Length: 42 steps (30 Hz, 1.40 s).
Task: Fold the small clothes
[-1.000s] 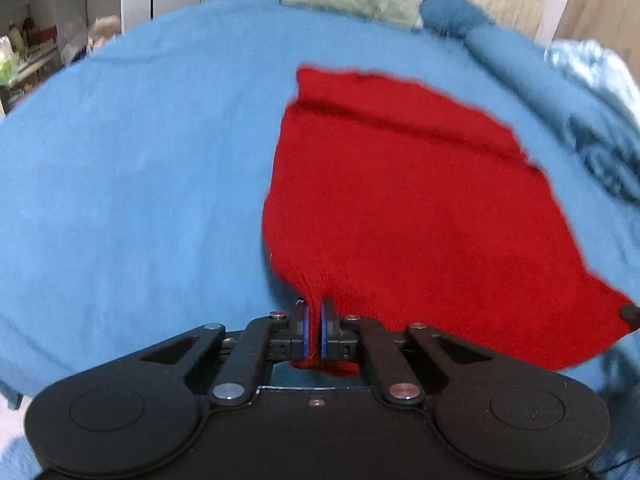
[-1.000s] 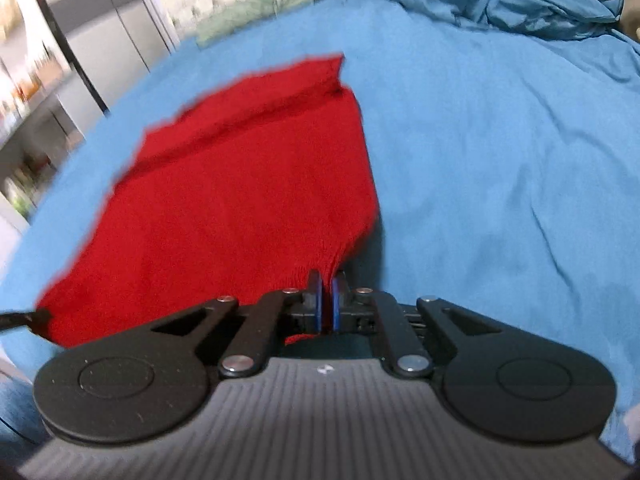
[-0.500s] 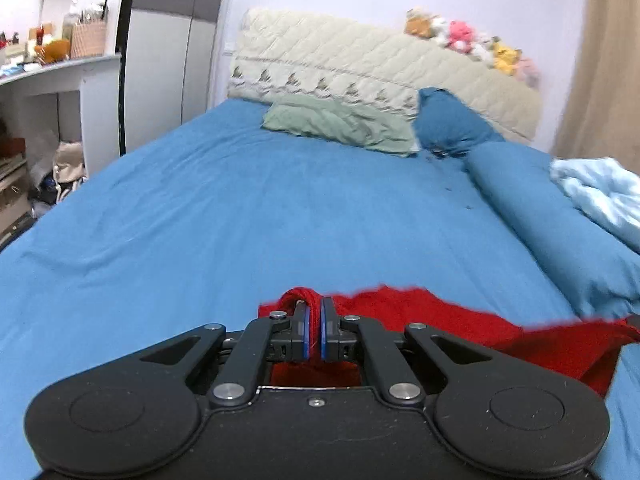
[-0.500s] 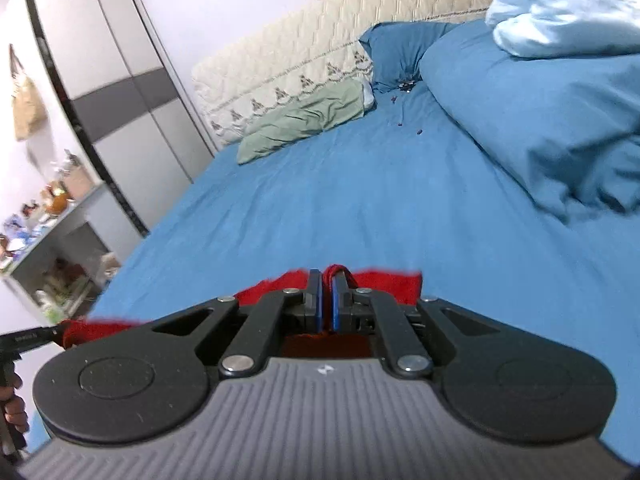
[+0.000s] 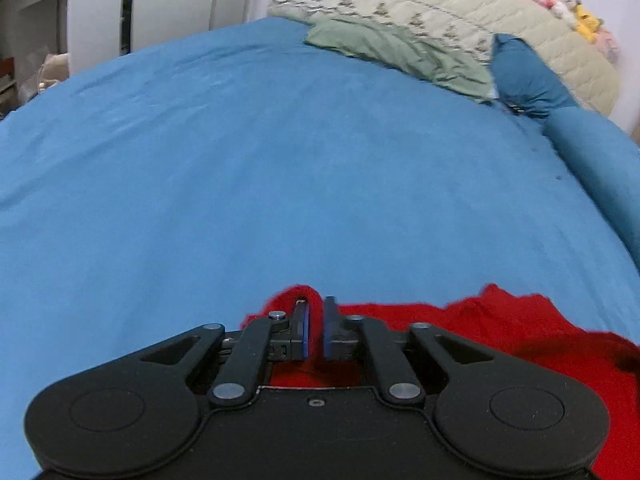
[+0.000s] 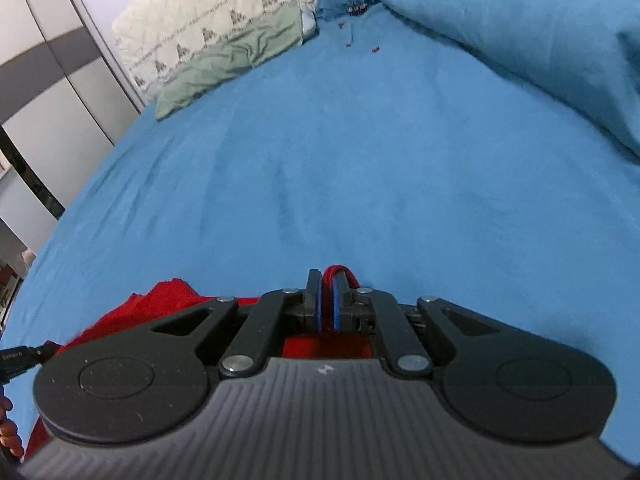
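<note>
A red knit garment (image 5: 500, 332) lies on the blue bed sheet (image 5: 280, 180), mostly under and to the right of my left gripper (image 5: 316, 312). That gripper is shut on a fold of its edge, which loops up between the pads. My right gripper (image 6: 328, 292) is shut on another edge of the same garment (image 6: 152, 304), which spreads to its left. Both grippers are low over the sheet, pointing toward the head of the bed. Most of the garment is hidden beneath the gripper bodies.
A green pillow (image 5: 400, 56) and a quilted headboard (image 5: 440, 8) stand at the far end. A blue pillow (image 5: 524, 76) and a rolled blue duvet (image 6: 540, 40) lie on the right. A wardrobe (image 6: 52, 92) stands on the left.
Both grippers have carried the garment's near edge up and forward over the rest of it. The views tilted from the flat garment toward the headboard, then lowered again toward the sheet.
</note>
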Available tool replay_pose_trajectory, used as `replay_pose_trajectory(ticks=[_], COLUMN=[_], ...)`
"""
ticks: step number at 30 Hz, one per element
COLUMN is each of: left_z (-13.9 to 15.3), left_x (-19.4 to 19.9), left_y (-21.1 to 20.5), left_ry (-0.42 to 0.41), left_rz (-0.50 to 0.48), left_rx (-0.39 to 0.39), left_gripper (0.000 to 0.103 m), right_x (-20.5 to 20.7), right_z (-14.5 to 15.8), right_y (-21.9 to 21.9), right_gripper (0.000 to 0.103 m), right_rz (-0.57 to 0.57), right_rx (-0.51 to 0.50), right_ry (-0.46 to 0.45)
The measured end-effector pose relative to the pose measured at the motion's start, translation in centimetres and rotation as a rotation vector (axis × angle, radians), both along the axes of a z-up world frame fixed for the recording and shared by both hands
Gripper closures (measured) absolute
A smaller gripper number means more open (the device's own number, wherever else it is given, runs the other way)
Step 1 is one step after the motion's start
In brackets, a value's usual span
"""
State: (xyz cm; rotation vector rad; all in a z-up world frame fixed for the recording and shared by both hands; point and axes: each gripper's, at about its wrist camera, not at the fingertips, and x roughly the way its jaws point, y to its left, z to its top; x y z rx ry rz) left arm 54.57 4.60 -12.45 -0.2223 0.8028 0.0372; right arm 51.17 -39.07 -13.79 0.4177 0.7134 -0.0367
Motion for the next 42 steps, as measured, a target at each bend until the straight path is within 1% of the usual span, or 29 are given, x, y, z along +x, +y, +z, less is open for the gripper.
replay_pose_trajectory(ticks=[1,2,3,4,5,6,8,10,11,13,14,15,16,17,19,22,24,25,27,29,31,33,35,37,38,41,42], left_z=[0.5,1.3,2.3,3.2,4.3,4.7,4.9,3.6,2.4,0.1,-1.2,-2.3,-3.1,-3.2,-3.1,-1.9,-0.9,-0.1,2.0,4.0,5.6,6.5,6.5,5.5,4.9,3.1,2.6], left_x=[0.1,-0.1,-1.2,-2.5,-4.1,-5.2,-7.6,-9.2,-9.6,-9.7,-9.5,-9.3,-9.2,-9.6,-9.5,-9.6,-9.5,-10.0,-10.6,-11.7,-12.8,-13.9,-14.6,-14.5,-14.4,-14.0,-13.8], left_y=[0.2,-0.2,-0.5,-0.9,-1.5,-2.1,-3.6,-5.1,-5.9,-6.5,-6.6,-6.4,-6.1,-6.1,-6.2,-6.6,-7.4,-7.4,-7.5,-8.2,-9.1,-10.3,-11.8,-13.6,-14.1,-15.8,-16.2], left_ry=[0.009,0.002,-0.028,-0.065,-0.107,-0.133,-0.144,-0.099,-0.063,0.002,0.040,0.080,0.096,0.068,0.077,0.080,0.059,0.046,0.023,0.018,0.026,0.042,0.067,0.092,0.103,0.111,0.114], left_rz=[0.015,0.023,0.022,0.013,-0.009,-0.037,-0.131,-0.237,-0.275,-0.297,-0.294,-0.290,-0.293,-0.301,-0.311,-0.299,-0.296,-0.301,-0.323,-0.340,-0.361,-0.394,-0.424,-0.444,-0.446,-0.433,-0.427], left_rx=[0.016,0.036,0.065,0.097,0.134,0.159,0.179,0.188,0.203,0.233,0.237,0.233,0.222,0.221,0.231,0.278,0.313,0.318,0.316,0.317,0.301,0.279,0.268,0.269,0.268,0.266,0.271], left_gripper=[0.064,0.037,0.018,0.010,0.001,0.000,0.000,0.000,0.000,0.000,0.000,0.000,0.000,0.000,0.000,0.000,0.000,0.000,0.000,0.000,0.000,0.000,0.000,0.000,0.000,0.000,0.000], right_x=[-0.2,-0.5,-1.3,-2.3,-3.6,-5.0,-6.6,-7.5,-7.5,-7.2,-7.2,-7.7,-7.9,-8.0,-7.7,-7.3,-7.1,-7.6,-9.2,-11.3,-13.3,-15.7,-17.4,-18.4,-18.8,-19.6,-19.6], right_z=[0.2,0.5,1.0,1.7,2.3,2.8,2.8,1.8,1.0,-0.8,-1.7,-2.2,-2.3,-2.3,-2.2,-1.9,-0.8,0.0,2.2,4.6,6.9,8.3,8.1,6.4,5.3,2.2,1.3], right_y=[0.3,0.4,0.9,1.5,2.4,3.4,5.5,7.2,7.9,8.6,8.3,7.7,7.3,7.0,7.0,7.7,7.7,7.4,6.7,5.8,4.9,3.9,3.1,2.2,1.9,1.7,1.6], right_gripper=[0.071,0.061,0.030,0.006,0.000,0.000,0.000,0.000,0.000,0.001,0.002,0.002,0.002,0.002,0.002,0.001,0.002,0.002,0.002,0.002,0.001,0.000,0.000,0.001,0.002,0.004,0.009], right_rz=[-0.012,-0.017,-0.020,-0.025,-0.019,0.007,0.081,0.153,0.175,0.171,0.154,0.146,0.131,0.114,0.101,0.122,0.130,0.116,0.074,0.025,-0.001,-0.012,-0.012,0.000,0.010,0.028,0.028], right_rx=[-0.004,-0.002,-0.008,-0.027,-0.054,-0.085,-0.107,-0.106,-0.121,-0.169,-0.185,-0.172,-0.146,-0.118,-0.106,-0.143,-0.150,-0.149,-0.168,-0.192,-0.212,-0.218,-0.199,-0.158,-0.146,-0.138,-0.122], right_ry=[0.007,0.005,-0.005,-0.027,-0.058,-0.082,-0.051,0.003,0.038,0.124,0.150,0.129,0.107,0.101,0.108,0.133,0.144,0.132,0.084,0.049,0.036,0.046,0.100,0.185,0.206,0.229,0.227])
